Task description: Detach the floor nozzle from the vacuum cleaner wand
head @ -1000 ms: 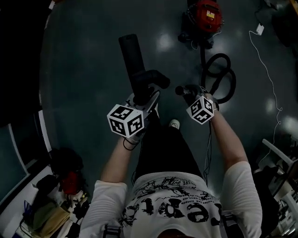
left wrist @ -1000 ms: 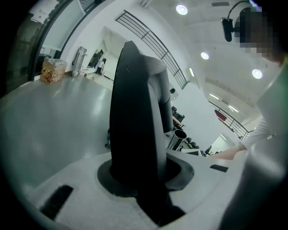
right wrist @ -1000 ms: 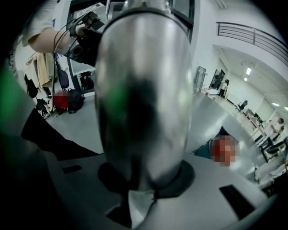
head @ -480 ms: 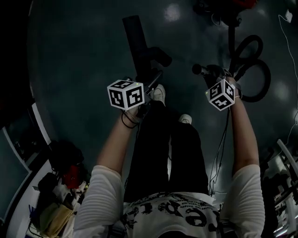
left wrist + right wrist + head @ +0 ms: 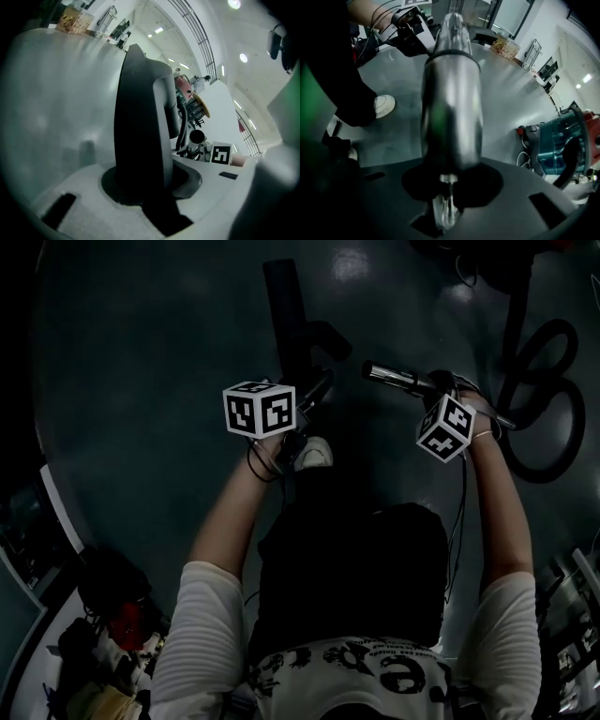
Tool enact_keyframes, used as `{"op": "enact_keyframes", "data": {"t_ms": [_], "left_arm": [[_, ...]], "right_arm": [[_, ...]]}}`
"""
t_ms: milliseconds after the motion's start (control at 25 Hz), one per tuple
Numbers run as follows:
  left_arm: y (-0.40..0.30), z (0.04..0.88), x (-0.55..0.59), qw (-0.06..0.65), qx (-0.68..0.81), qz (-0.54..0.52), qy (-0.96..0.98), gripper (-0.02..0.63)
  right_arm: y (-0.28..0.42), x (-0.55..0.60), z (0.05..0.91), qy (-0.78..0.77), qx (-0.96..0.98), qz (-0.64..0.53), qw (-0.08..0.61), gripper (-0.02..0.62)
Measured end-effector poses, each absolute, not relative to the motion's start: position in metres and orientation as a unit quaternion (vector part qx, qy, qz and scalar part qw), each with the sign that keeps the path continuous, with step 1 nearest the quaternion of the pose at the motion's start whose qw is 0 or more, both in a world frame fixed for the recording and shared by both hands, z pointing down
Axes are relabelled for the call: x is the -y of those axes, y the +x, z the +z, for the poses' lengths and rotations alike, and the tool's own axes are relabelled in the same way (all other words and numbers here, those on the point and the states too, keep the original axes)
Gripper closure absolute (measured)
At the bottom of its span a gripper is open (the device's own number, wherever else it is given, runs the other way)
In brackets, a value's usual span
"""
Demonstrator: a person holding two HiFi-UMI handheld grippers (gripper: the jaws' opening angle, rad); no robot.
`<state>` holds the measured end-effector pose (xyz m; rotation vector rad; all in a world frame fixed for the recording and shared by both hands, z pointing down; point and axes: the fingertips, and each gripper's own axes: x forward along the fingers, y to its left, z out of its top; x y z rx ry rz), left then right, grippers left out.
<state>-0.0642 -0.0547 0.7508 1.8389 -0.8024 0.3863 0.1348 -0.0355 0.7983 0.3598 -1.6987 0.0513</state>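
Left claw: closed on the dark body of the floor nozzle, which fills the gap between the jaws.
Floor nozzle: held in the left claw ahead of the person. Its long head runs up the head view, away from the body, and its neck bends to the right. Whether the head touches the floor cannot be told.
Gap: the nozzle's neck and the wand's open end are near each other but apart, with no joint between them. The two parts look already separated.
Wand: a shiny metal tube lying across the view, with its free end pointing left at the nozzle's neck.
Right claw: clamped on the wand.
Hose: looped on the floor, right of the right claw.
Coming move: the nozzle is the left claw's alone, so putting it down would probably fall to that hand.
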Motion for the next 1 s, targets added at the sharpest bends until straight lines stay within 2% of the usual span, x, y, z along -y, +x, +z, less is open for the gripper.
{"op": "enact_keyframes", "data": {"t_ms": [280, 560, 840, 1000], "left_arm": [[-0.073, 0.857, 0.045, 0.558, 0.334, 0.167, 0.741, 0.499], [-0.072, 0.932, 0.026, 0.628, 0.34, 0.151, 0.683, 0.499], [-0.065, 0.935, 0.031, 0.678, 0.348, 0.068, 0.644, 0.497], [-0.075, 0.931, 0.03, 0.647, 0.38, 0.106, 0.652, 0.484]], "right_arm": [[0.109, 0.034, 0.896, 0.084, 0.757, 0.073, 0.644, 0.494], [0.127, 0.019, 0.945, 0.071, 0.754, 0.093, 0.646, 0.494], [0.122, 0.021, 0.943, 0.094, 0.758, 0.073, 0.641, 0.494], [0.124, 0.02, 0.943, 0.102, 0.753, 0.086, 0.644, 0.489]]}}
